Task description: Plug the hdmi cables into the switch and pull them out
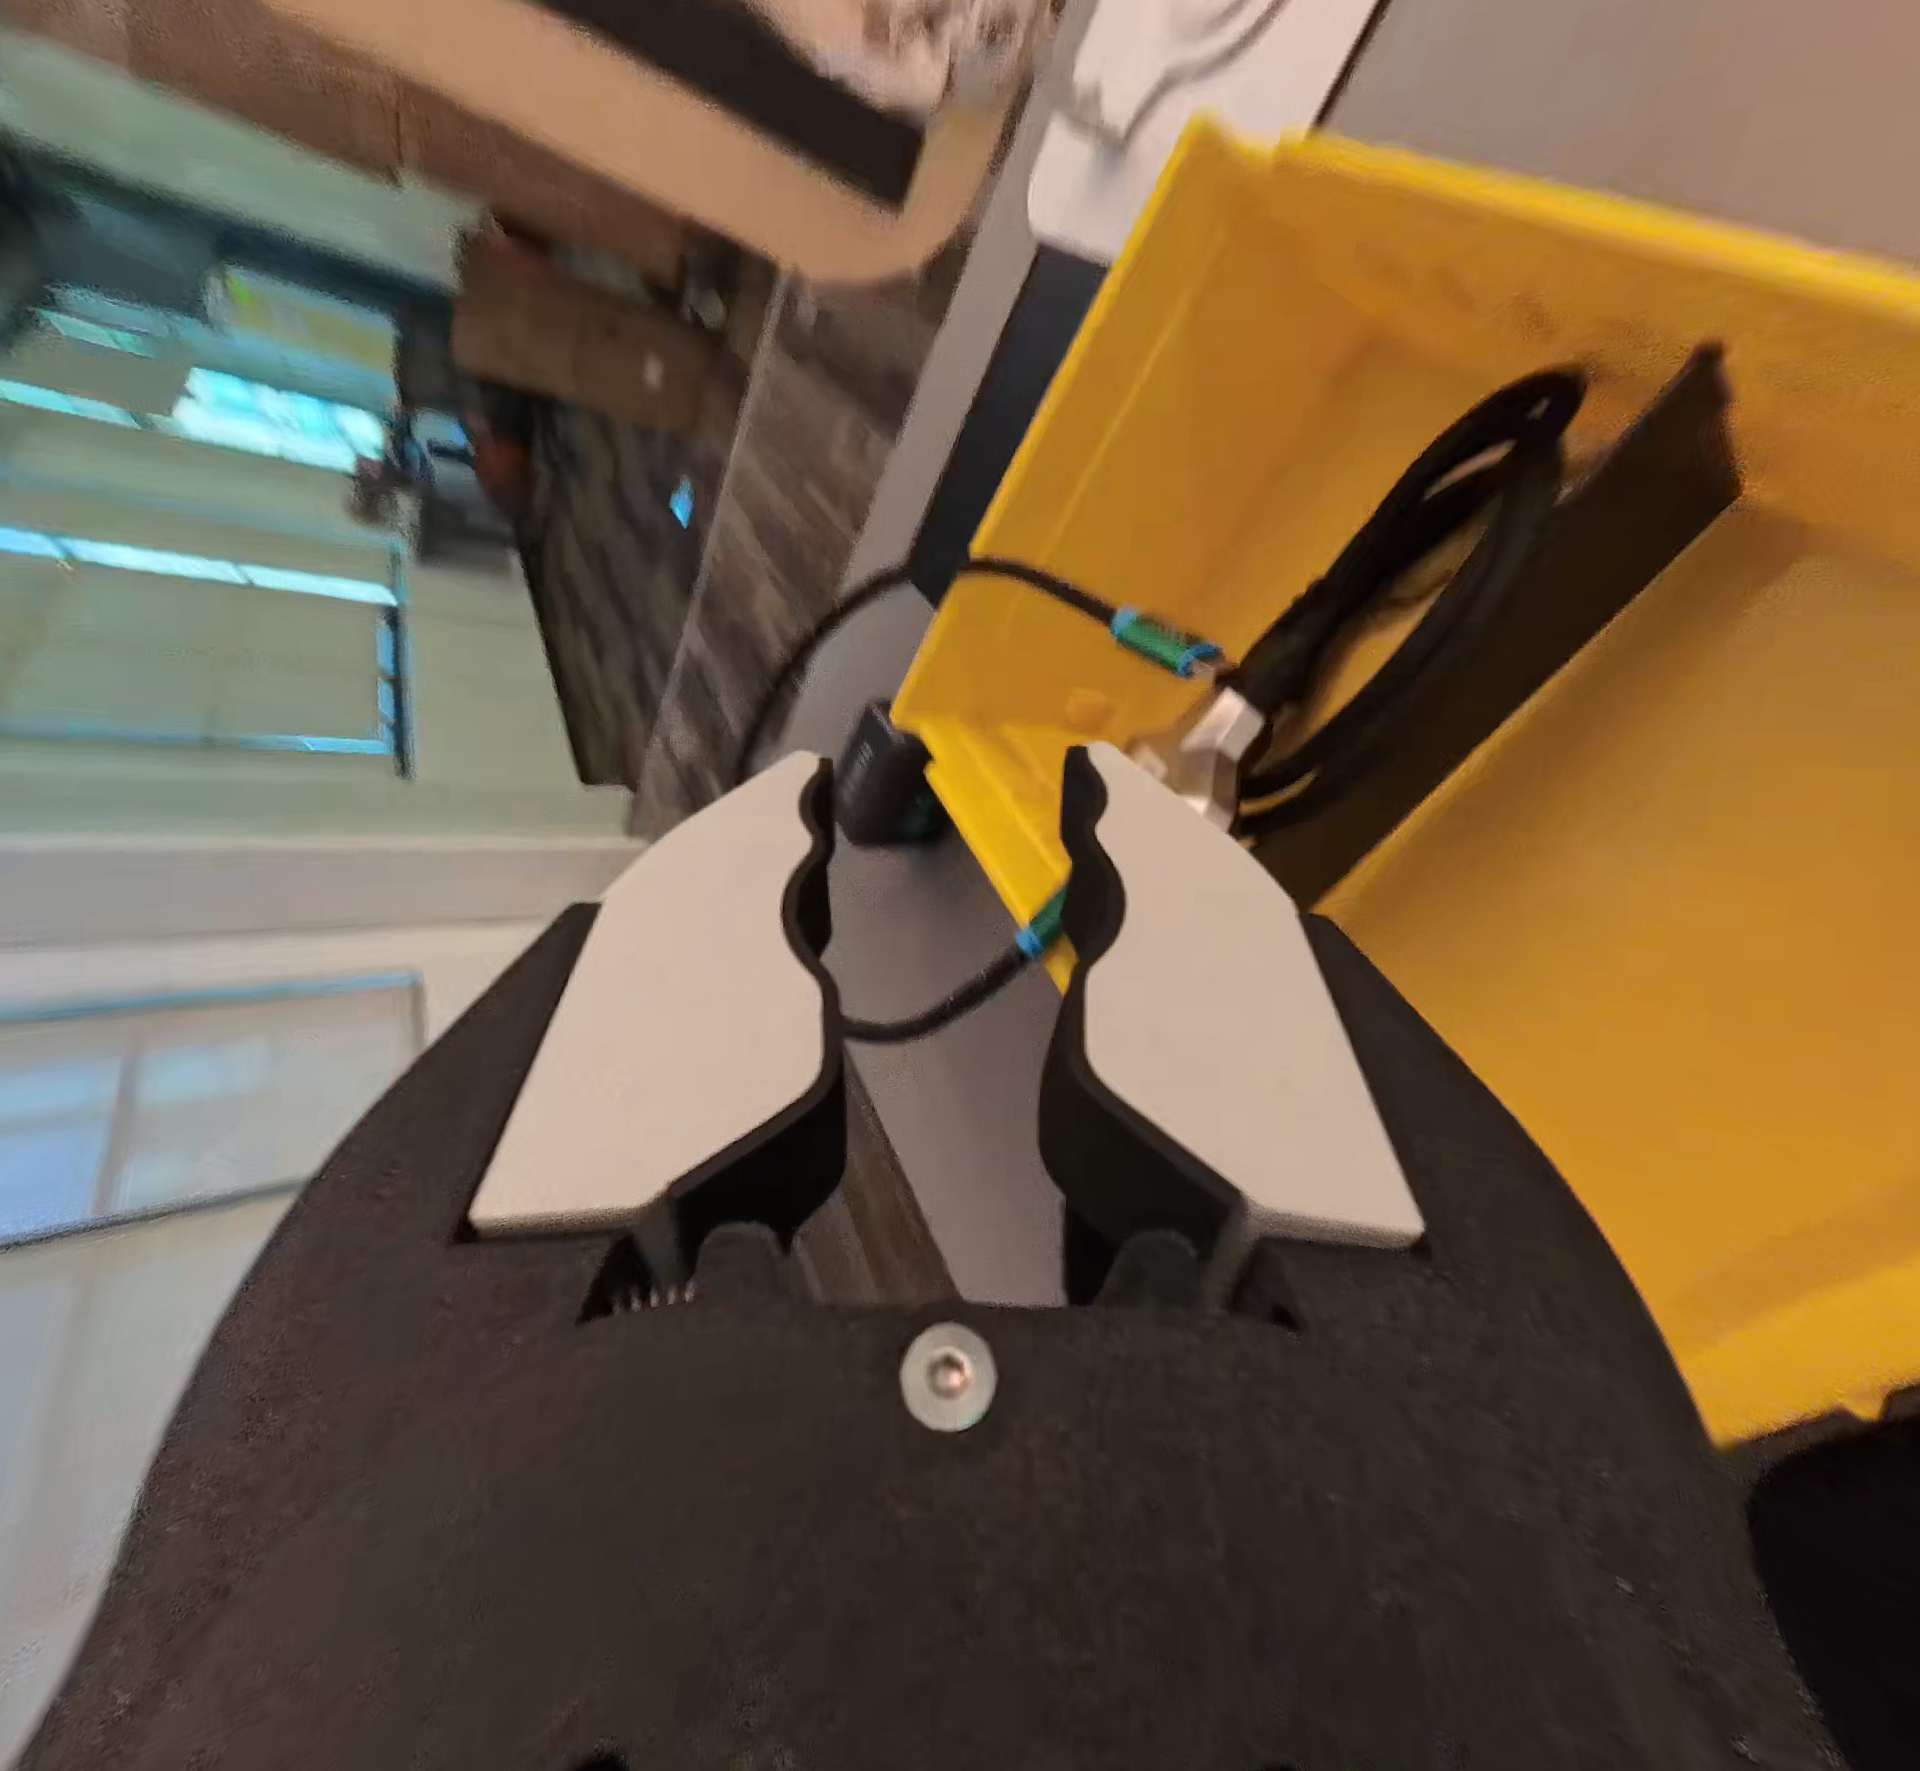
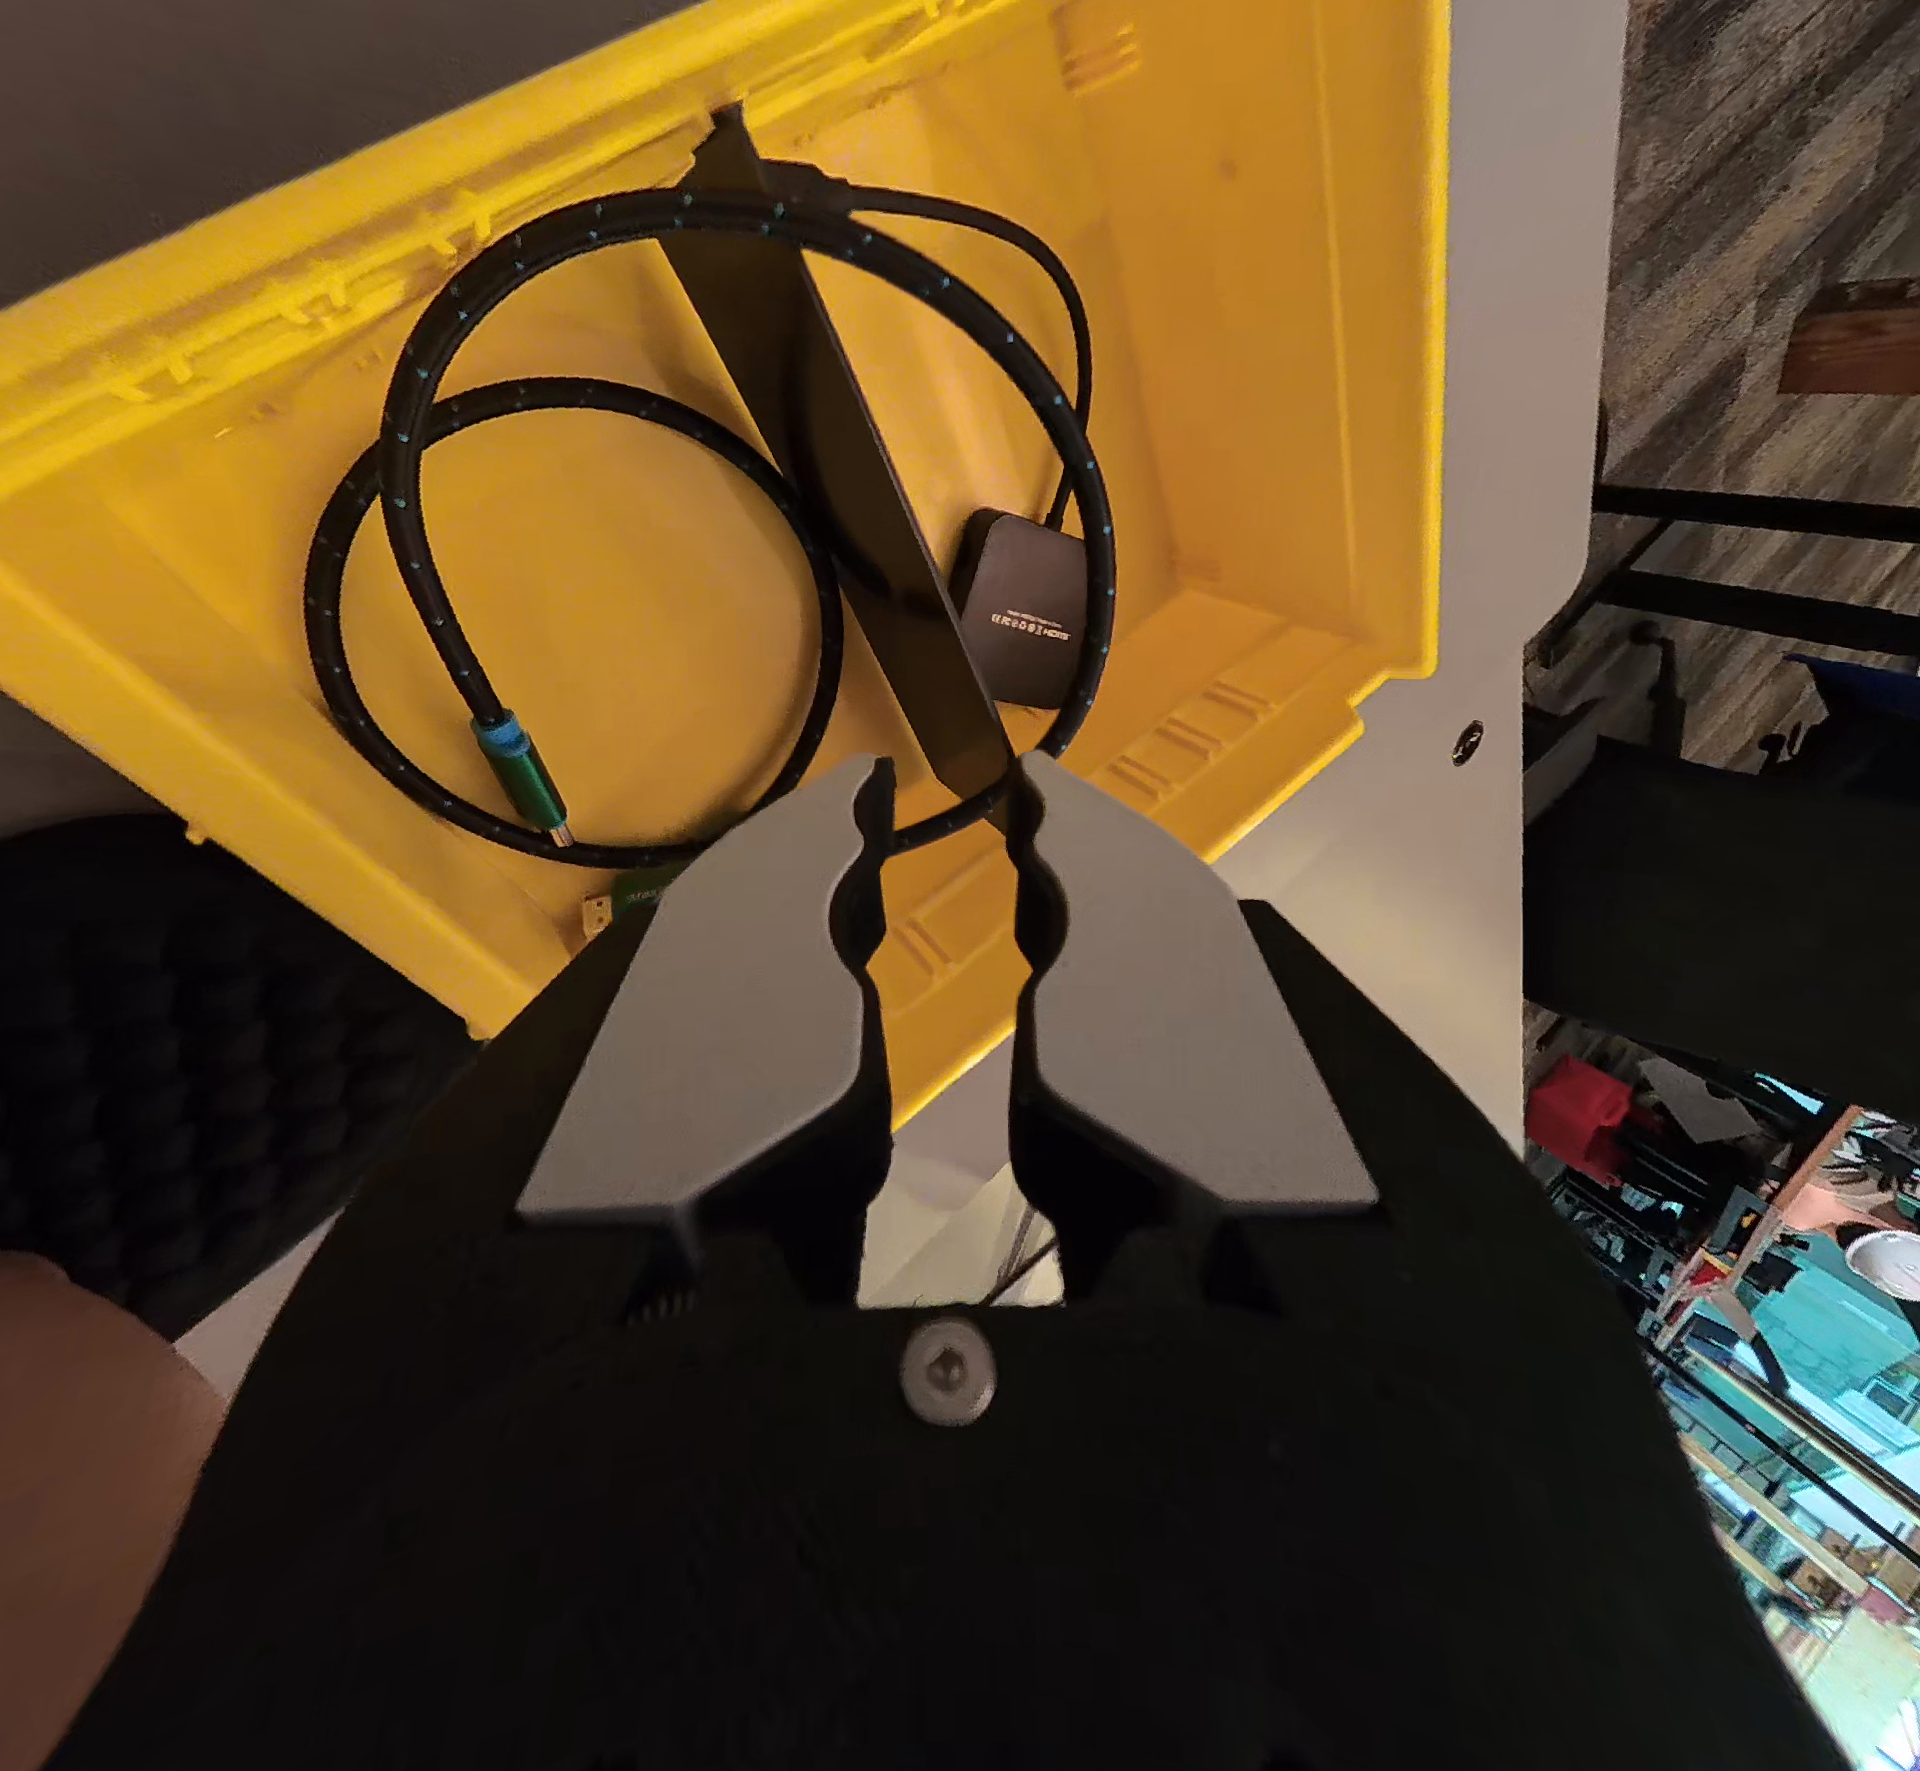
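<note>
Honestly, the main risk was snagging. The black braided cables (image 2: 613, 516) lay coiled in loops inside the yellow bin (image 2: 1351, 287), draped over the black divider (image 2: 831, 474), so pulling one plug would prob. drag the whole coil, or tip the small black switch (image 2: 1023, 604) that sat just right of the divider w/ a cable running into its top. A second worry: the loose green-and-blue plug (image 2: 520, 771) pointed down toward the bin's near wall, so a grab from above could catch cable rather than the plug body, and it'd slip. In the left view another green plug (image 1: 1164, 646) sat on the bin edge, and a thin cable (image 1: 935, 1009) ran right between the tool's fingers w/o being gripped; closing there would pinch the wrong thing. That view was also blurred, so exact contact was hard to judge.

Poses: left tool (image 1: 945, 786) hovered low at the bin's outer corner, rolled sideways, jaws moderately wide and empty, a small dark block (image 1: 878, 781) just beyond the tips; I couldn't tell what it was. Right tool (image 2: 951, 776) hung above the bin's near rim, aimed down along the divider, jaws at a narrower gap, holding nothing. The bin rested on the pale bench (image 2: 1382, 890). Judging by this, nothing had been picked up yet.
</note>
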Action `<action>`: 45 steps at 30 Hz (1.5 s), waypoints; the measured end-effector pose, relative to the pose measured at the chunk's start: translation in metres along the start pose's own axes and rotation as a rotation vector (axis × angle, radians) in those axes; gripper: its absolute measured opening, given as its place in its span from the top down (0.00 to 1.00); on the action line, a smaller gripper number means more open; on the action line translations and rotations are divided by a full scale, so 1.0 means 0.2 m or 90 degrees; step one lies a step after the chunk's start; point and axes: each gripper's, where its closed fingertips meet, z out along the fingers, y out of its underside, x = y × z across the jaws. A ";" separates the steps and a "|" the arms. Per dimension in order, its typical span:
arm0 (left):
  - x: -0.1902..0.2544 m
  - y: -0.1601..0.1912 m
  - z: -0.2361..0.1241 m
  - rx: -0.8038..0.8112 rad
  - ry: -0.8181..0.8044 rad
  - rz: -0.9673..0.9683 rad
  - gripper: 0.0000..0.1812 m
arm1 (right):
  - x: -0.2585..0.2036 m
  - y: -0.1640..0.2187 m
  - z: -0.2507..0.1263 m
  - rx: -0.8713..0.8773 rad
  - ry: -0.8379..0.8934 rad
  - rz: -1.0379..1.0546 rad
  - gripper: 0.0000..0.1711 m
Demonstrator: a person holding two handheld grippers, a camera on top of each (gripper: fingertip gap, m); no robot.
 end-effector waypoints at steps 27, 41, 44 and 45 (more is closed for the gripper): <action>0.28 0.26 0.28 -0.076 0.168 0.032 0.77 | -0.06 -0.11 0.08 -0.036 -0.003 -0.078 0.87; 0.23 0.31 0.47 -0.170 0.017 0.216 0.83 | -0.09 -0.14 0.11 -0.047 -0.010 -0.114 0.89; 0.22 0.30 0.48 -0.166 0.008 0.219 0.84 | -0.09 -0.15 0.11 -0.047 -0.009 -0.115 0.89; 0.22 0.30 0.48 -0.165 0.007 0.217 0.84 | -0.09 -0.15 0.11 -0.047 -0.010 -0.115 0.90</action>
